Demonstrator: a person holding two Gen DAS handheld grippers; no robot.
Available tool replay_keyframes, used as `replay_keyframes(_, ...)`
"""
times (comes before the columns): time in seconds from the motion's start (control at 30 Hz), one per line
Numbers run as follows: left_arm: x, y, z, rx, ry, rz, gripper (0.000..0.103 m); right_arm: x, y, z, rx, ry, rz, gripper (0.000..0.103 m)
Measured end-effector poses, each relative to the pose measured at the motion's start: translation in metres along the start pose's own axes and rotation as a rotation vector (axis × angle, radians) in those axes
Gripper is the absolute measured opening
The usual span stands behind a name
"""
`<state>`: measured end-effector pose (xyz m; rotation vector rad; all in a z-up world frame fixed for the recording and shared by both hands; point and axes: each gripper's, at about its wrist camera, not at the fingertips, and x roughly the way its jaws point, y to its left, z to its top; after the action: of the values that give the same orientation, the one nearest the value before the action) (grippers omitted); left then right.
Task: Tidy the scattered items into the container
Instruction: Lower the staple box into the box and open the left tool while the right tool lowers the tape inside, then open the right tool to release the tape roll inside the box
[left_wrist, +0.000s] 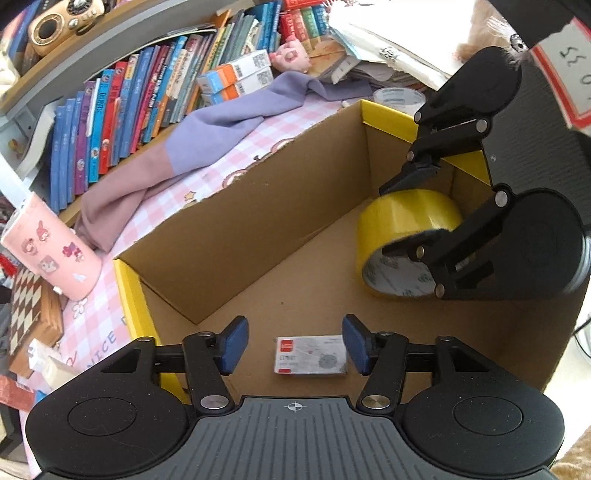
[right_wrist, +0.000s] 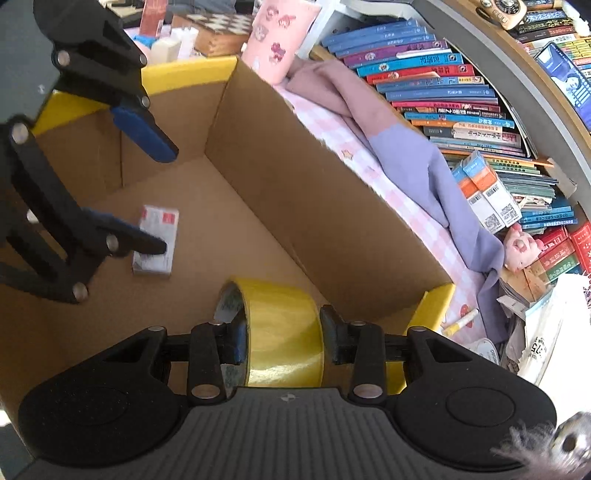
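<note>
My right tongs (right_wrist: 283, 345) are gripping the yellow tape roll (right_wrist: 282, 332) low inside the cardboard box (left_wrist: 258, 221), near its end wall. My left tongs (left_wrist: 293, 345) are hanging wide apart over a small card packet (left_wrist: 311, 355) lying on the box floor. Two items look tidied; a clear tape roll (left_wrist: 399, 98), a pen (right_wrist: 460, 322) and small cartons (left_wrist: 236, 75) are waiting on the bench beyond the box's edges.

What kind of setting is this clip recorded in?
Most likely a home study or child's bedroom: packed bookshelves, a pink checked table cover and a plush pig surround the cardboard box.
</note>
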<state>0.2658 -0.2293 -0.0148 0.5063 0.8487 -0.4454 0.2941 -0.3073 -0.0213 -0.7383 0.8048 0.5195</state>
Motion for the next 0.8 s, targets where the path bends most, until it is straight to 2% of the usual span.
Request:
replay_keyframes(0.17, -0.010, -0.002, -0.002, 0.006, -0.055, 0.059, 0.074, -0.011, -0.006, 0.007, 0.062, -0.056, 0.021, 0.048)
replay_keyframes(0.5, -0.041, 0.012, -0.007, -0.085, -0.137, 0.097, 0.075, -0.040, -0.008, 0.014, 0.163, -0.142, -0.003, 0.050)
replay_keyframes(0.63, -0.059, 0.015, -0.013, -0.120, -0.177, 0.108, 0.076, -0.058, -0.009, 0.012, 0.218, -0.193, -0.027, 0.057)
replay_keyframes(0.8, -0.083, 0.018, -0.022, -0.167, -0.231, 0.119, 0.081, -0.081, -0.008, 0.008, 0.293, -0.243, -0.051, 0.057)
